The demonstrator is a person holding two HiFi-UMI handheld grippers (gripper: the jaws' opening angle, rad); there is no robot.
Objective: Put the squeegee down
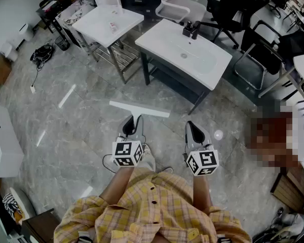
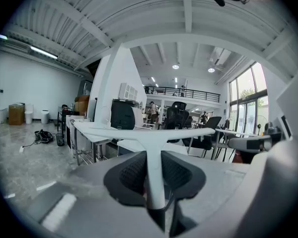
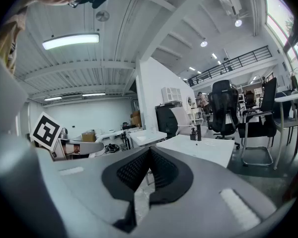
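Shut tip to tip with nothing between the jaws, my right gripper [image 3: 149, 155] looks out level across a bright workshop. Ahead stands a white washbasin [image 3: 203, 150] with a black faucet [image 3: 194, 133], and black office chairs [image 3: 223, 110] are beyond. At left shows the marker cube [image 3: 45, 129] of the left gripper [image 3: 95, 147].

No wording can be read in any view.
Nearer the camera than the white basin-topped bench [image 1: 213, 65], a white cube [image 1: 126, 153] and a second white cube [image 1: 202, 162] carry only black square code patterns, no letters. Far to the bench's left, dark marks on a white box-shaped cabinet [image 1: 2, 140] are too small to read.
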